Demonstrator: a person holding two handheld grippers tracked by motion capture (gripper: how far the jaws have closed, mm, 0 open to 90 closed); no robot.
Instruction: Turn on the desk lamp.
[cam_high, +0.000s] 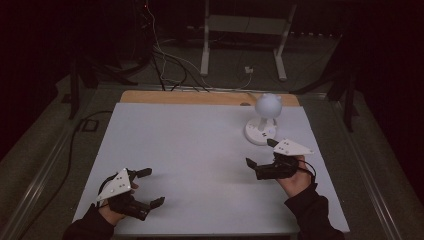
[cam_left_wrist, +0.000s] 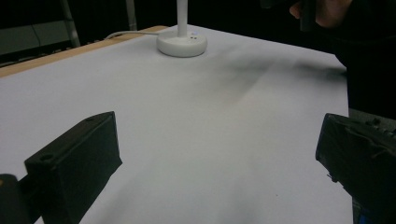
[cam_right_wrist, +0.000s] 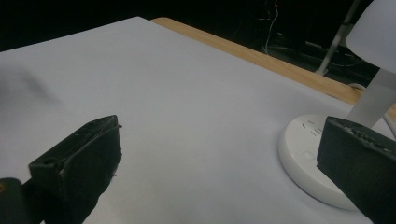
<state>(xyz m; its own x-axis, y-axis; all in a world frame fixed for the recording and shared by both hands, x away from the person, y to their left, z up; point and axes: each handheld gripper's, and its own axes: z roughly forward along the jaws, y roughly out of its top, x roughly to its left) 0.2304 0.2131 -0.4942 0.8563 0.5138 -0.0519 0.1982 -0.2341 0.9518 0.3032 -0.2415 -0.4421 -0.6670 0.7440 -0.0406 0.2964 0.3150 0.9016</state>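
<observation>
A small white lamp (cam_high: 265, 117) with a round head and a disc base stands at the back right of the white table top (cam_high: 200, 150). My left gripper (cam_high: 150, 187) rests low at the front left, open, nothing between its jaws. My right gripper (cam_high: 261, 153) hovers at the right, just in front of the lamp base, also open and empty. In the left gripper view the lamp base (cam_left_wrist: 181, 43) sits far ahead, and my left gripper (cam_left_wrist: 219, 154) spans bare table. In the right gripper view the lamp base (cam_right_wrist: 317, 158) lies close by the right jaw of my right gripper (cam_right_wrist: 224, 163).
A wooden strip (cam_high: 200, 97) edges the table's far side. Beyond it, cables (cam_high: 170, 65) trail on the dark floor near a white frame stand (cam_high: 245, 35). A person's right hand (cam_left_wrist: 327, 11) shows at the top of the left gripper view.
</observation>
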